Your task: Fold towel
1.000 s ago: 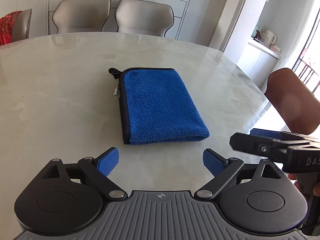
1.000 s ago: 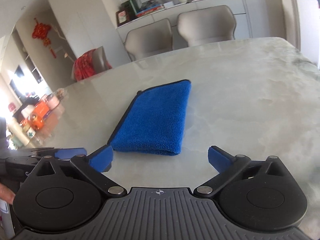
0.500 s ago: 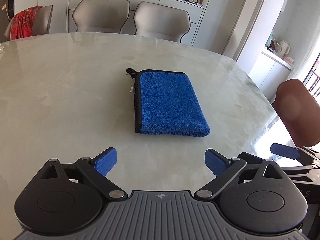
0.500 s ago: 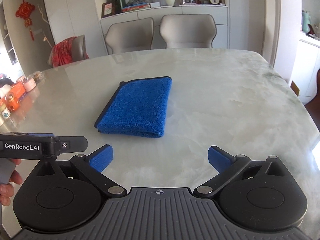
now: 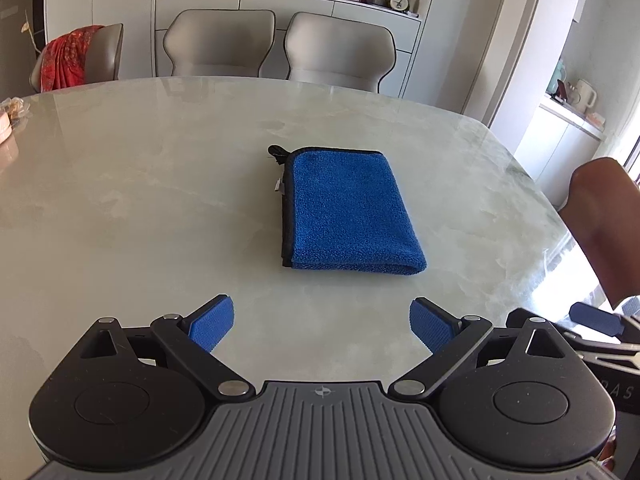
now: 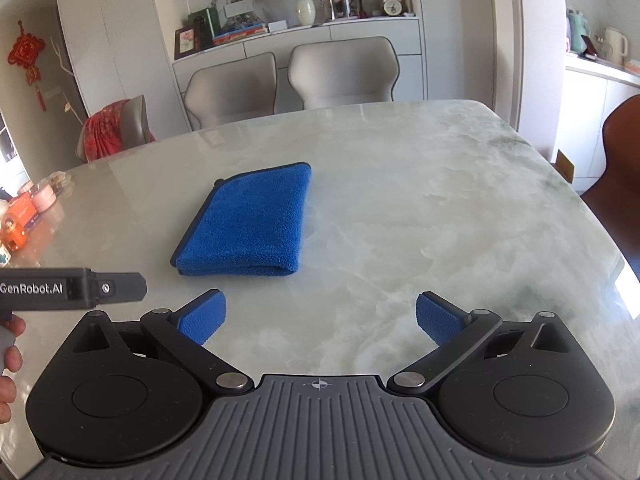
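Blue towel [image 5: 346,210] folded into a thick pad, lying mid-surface [image 5: 120,200]. Beyond its near fold, left hand-held gripper [image 5: 322,322] and right hand-held gripper [image 6: 320,318] spread wide, empty. Risk: slick marble, plush layers springing apart or sliding if nudged.

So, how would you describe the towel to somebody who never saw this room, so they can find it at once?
Look at the big pale marble table in front of two grey chairs. Near its middle lies the towel, folded into a thick rectangle. It is the only bright blue cloth there, with a black edge and a small black loop at one far corner.
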A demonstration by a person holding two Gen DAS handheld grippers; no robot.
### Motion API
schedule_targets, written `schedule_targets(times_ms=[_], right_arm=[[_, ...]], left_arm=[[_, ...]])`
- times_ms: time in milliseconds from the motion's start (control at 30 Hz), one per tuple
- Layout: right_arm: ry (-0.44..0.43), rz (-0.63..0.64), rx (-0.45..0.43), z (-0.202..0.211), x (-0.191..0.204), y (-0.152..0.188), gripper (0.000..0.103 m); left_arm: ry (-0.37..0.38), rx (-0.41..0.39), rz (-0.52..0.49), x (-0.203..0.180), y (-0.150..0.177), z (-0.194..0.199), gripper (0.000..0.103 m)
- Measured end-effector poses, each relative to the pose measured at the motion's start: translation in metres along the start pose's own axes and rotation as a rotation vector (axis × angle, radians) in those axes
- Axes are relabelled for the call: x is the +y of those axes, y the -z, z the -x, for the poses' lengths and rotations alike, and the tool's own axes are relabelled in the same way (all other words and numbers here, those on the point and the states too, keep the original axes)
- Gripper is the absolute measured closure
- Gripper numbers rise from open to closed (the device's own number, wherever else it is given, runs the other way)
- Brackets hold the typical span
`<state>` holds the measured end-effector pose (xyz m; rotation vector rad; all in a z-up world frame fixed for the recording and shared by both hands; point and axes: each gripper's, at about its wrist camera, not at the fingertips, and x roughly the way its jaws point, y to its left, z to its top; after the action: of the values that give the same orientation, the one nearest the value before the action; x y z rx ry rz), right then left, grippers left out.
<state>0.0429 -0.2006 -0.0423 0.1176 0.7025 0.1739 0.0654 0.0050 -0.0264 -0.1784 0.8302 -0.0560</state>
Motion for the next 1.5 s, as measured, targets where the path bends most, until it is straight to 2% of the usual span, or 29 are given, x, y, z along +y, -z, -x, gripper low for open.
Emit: schedule_targets(times_ms=[267,367,567,667,833,1500], right_arm=[[0.003,0.0,0.001,0.0,0.0,0.002,0.001],[0.003,0.001,0.006,-0.001,0.0,0.004,0.001],[0.005,0.0,0.015,-0.004,0.001,0.006,0.001],[0.005,-0.001,0.018,-0.004,0.001,0.006,0.001],[0.01,0.001,0.024,-0.004,0.002,0.007,0.001],[0.065,0.058,0.031,-0.006,0.01,0.006,0.001]], left_arm=[[0.0,0.018,0.019,0.003,0.002,-0.002,0.006],[0.018,-0.002,0.032,0.005,0.004,0.0,0.006],[-0.03,0.014,0.009,0.002,0.005,-0.004,0.005],[-0.048,-0.002,-0.012,0.001,0.004,-0.003,0.005],[-0.053,0.003,-0.018,0.001,0.005,-0.004,0.005],[-0.028,0.002,-0.035,0.009,0.011,0.001,0.003]])
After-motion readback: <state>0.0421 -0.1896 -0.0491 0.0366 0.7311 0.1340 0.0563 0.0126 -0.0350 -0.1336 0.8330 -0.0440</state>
